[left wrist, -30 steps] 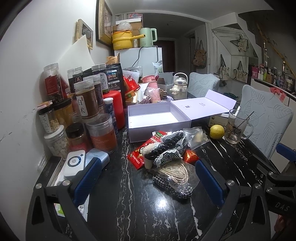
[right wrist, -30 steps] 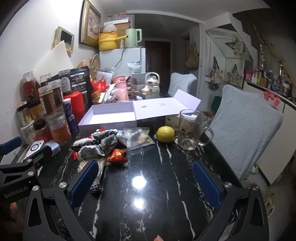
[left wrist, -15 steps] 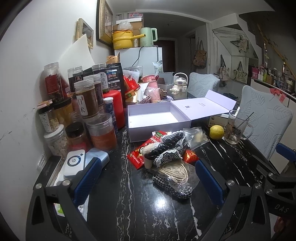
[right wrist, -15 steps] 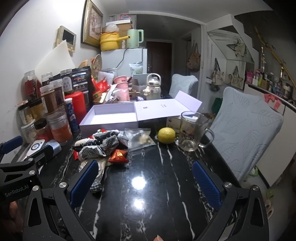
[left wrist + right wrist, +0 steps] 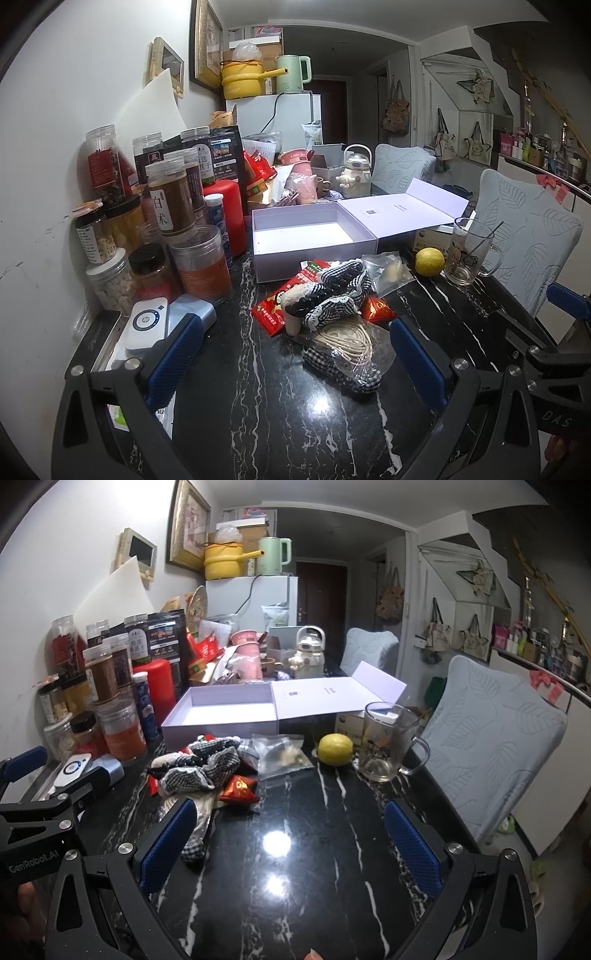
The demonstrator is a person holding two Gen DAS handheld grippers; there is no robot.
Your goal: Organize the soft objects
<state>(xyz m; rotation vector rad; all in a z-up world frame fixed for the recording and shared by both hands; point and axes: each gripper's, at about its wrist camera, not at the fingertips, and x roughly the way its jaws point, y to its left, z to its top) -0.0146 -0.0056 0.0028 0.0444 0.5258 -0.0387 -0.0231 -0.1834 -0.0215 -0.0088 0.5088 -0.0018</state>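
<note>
Jars (image 5: pixel 173 236) crowd the worktop (image 5: pixel 280 413) beside the empty lilac box (image 5: pixel 303 240); checked cloths (image 5: pixel 332 291) lie before it; both grippers' jaws gape wide.

A cluttered room around a black marble table (image 5: pixel 295 867)

A white wall (image 5: pixel 74 110) with framed pictures (image 5: pixel 207 48) is seen beside it; two leaf-patterned chairs (image 5: pixel 491 746) are drawn up, and a white fridge (image 5: pixel 266 598) stands before a dark doorway (image 5: pixel 321 590).

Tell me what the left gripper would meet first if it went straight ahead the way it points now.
Most likely the clear bag of cord and checked cloth lying between the left gripper's open fingers, then the checked fabric pile behind it. Depth is uncertain through the fisheye.
</note>
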